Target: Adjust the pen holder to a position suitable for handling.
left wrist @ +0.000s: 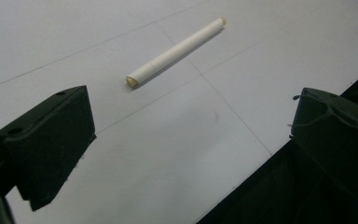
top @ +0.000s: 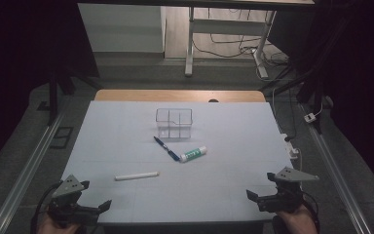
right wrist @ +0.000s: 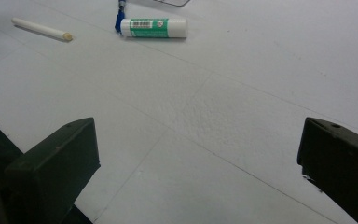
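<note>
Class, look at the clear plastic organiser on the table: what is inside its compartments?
The clear organiser looks empty: through its walls you see just the dividers and the white table cover. The blue pen, glue stick and white stick lie outside it, nearer the person.

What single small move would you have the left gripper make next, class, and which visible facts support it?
Probably ease the left gripper forward toward the white stick. Its jaws stand wide open with nothing between them, the stick lies flat and alone on the white mat, nearer to it than the blue pen or the glue stick, and the left gripper view shows it ahead.
</note>
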Action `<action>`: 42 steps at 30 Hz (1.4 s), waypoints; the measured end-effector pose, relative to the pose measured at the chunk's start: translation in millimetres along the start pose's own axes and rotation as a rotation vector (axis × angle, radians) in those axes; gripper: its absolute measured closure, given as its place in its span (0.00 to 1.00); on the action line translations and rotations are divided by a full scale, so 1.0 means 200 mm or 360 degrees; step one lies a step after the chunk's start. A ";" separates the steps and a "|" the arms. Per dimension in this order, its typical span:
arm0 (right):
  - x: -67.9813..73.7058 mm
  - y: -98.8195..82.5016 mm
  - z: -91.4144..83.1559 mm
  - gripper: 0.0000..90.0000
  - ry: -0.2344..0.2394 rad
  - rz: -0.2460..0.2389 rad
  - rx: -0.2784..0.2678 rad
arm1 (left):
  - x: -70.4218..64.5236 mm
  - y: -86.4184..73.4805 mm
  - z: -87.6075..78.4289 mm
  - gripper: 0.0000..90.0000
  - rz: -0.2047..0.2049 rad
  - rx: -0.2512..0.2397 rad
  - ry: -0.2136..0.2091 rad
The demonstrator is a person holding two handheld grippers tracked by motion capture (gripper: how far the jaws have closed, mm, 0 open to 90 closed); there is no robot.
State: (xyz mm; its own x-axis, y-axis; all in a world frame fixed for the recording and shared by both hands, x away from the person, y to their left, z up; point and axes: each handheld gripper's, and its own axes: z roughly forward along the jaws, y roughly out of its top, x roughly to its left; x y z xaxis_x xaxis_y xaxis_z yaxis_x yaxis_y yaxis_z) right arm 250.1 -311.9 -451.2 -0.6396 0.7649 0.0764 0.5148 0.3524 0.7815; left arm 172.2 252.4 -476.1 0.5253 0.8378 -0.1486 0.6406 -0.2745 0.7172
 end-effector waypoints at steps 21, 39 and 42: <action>0.02 0.01 0.02 0.00 0.0014 -0.0058 0.0043 | 0.01 0.00 0.01 0.00 -0.0042 0.0035 -0.0021; 0.03 0.04 0.01 0.00 0.0056 -0.0061 -0.0017 | 0.00 0.02 0.02 0.00 -0.0038 0.0027 -0.0023; 0.03 0.04 0.01 0.00 0.0056 -0.0059 -0.0009 | 0.00 0.03 0.02 0.00 -0.0021 0.0026 -0.0032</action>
State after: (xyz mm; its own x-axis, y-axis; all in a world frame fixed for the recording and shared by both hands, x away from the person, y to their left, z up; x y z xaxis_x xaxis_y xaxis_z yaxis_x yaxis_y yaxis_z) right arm 251.4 -302.5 -446.6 -0.6779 0.7318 0.0693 0.4873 0.3767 0.7878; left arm 177.4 248.4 -475.1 0.5277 0.8318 -0.1721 0.6567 -0.2711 0.7037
